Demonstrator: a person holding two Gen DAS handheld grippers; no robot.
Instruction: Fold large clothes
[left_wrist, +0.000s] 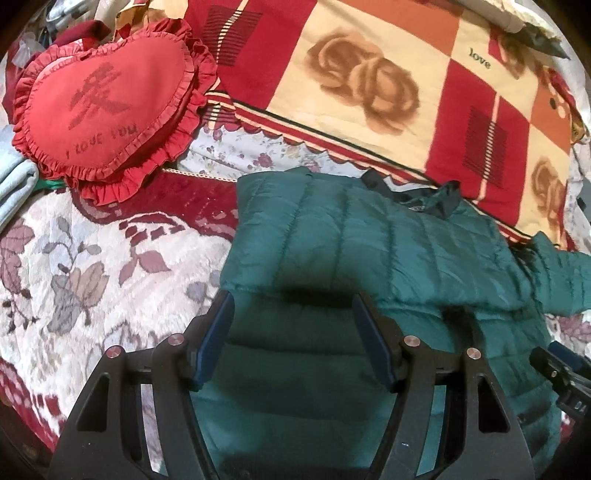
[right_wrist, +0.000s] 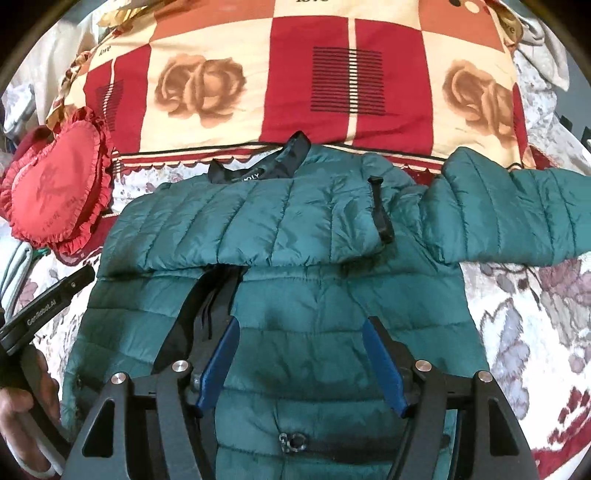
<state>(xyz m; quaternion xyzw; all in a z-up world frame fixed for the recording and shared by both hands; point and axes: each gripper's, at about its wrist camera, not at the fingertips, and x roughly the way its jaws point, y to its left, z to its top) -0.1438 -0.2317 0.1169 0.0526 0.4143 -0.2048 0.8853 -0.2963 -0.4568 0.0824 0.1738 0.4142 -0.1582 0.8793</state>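
Note:
A teal quilted puffer jacket (right_wrist: 295, 229) lies on the bed, collar away from me. One sleeve is folded across the chest; the other sleeve (right_wrist: 517, 214) stretches out to the right. The jacket also shows in the left wrist view (left_wrist: 369, 240). My left gripper (left_wrist: 293, 299) is open and empty, just above the jacket's left part. My right gripper (right_wrist: 301, 323) is open and empty above the jacket's middle, near the dark zipper opening (right_wrist: 214, 295). The left gripper's body (right_wrist: 44, 306) shows at the left edge of the right wrist view.
A red heart-shaped ruffled pillow (left_wrist: 107, 103) lies at the left. A red, cream and orange rose-patterned quilt (right_wrist: 295, 85) lies behind the jacket. The floral bed cover (left_wrist: 92, 266) lies under it all. A folded pale blue cloth (left_wrist: 14, 184) sits at the far left.

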